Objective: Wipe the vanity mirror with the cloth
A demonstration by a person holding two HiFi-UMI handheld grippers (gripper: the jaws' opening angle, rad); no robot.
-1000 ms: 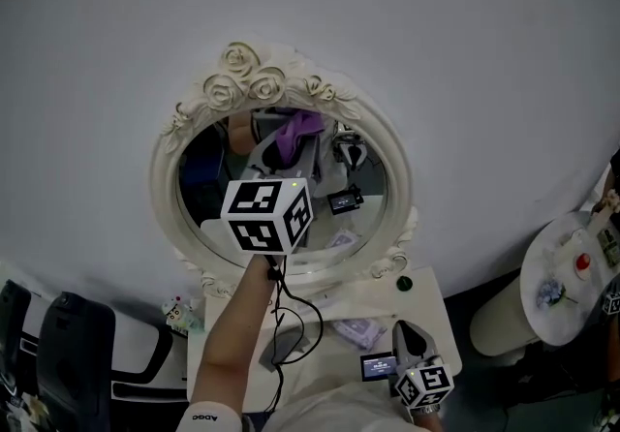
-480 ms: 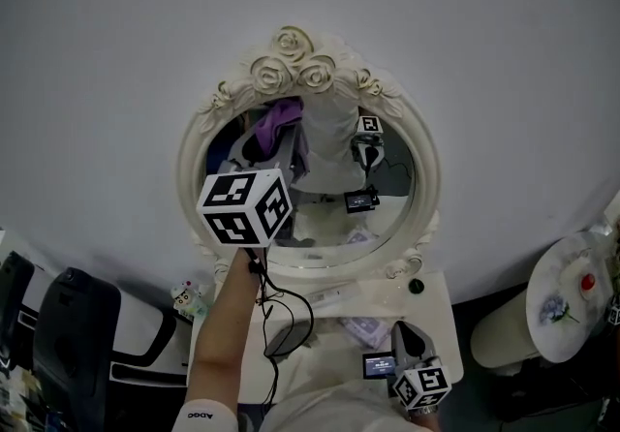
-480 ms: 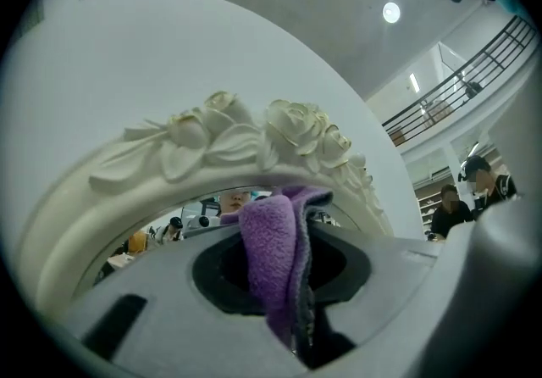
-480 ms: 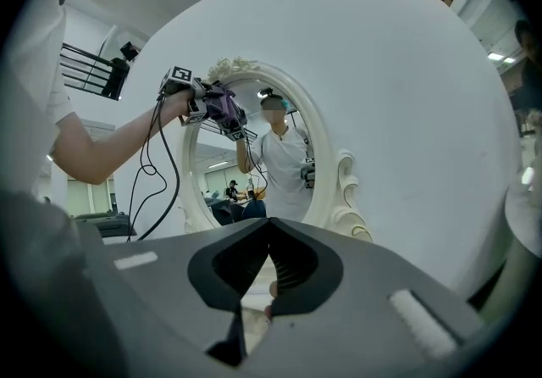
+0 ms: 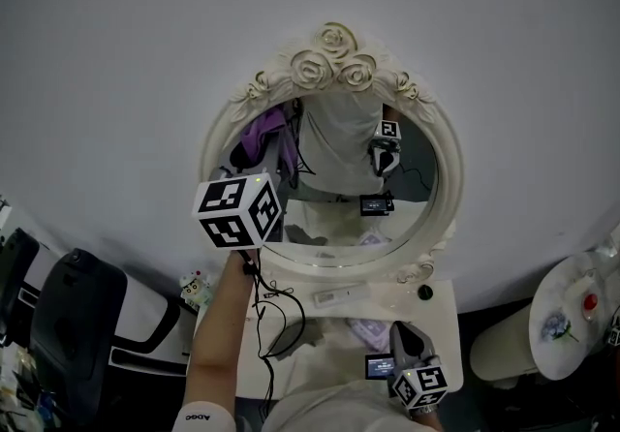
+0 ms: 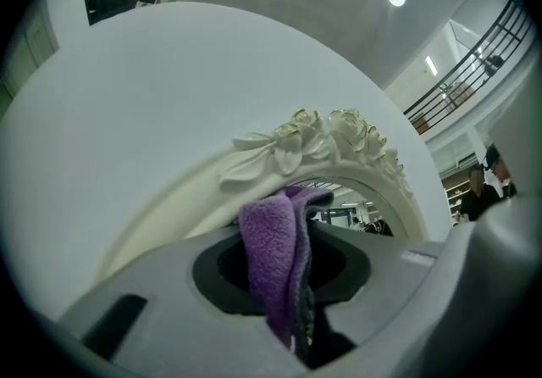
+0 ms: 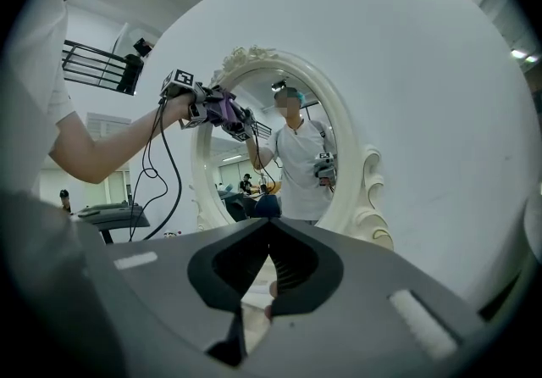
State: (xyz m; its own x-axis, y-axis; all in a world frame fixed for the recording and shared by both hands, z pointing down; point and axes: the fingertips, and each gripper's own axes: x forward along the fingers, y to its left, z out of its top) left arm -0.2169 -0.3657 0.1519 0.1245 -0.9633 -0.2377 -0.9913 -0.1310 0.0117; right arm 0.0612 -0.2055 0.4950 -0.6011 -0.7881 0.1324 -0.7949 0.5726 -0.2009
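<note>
1. The oval vanity mirror (image 5: 334, 178) stands upright against a white wall, on the back of a white vanity table (image 5: 320, 319). It has a cream-white carved frame topped by three moulded roses (image 5: 335, 60) with leaf scrolls on either side. Its glass reflects the person and both grippers.
2. The purple fleecy cloth (image 6: 273, 258) is folded, showing a grey edge along one side. It hangs bunched between the jaws of the left gripper (image 6: 284, 236), which are clamped on it.
3. In the right gripper view, the cloth (image 7: 222, 107) lies against the glass at the mirror's (image 7: 279, 164) upper left, just inside the frame. In the head view it shows as a purple patch (image 5: 258, 133) at that same spot.
4. The left gripper (image 5: 254, 178) is raised on an outstretched bare forearm. A black cable (image 5: 278, 319) loops down from it over the table.
5. The right gripper (image 7: 269, 236) has its jaws pressed together with nothing between them. In the head view it (image 5: 405, 343) sits low over the table's right front corner, well apart from the mirror.
6. A pale lilac item (image 5: 366, 330) lies on the tabletop just beside the right gripper.
</note>
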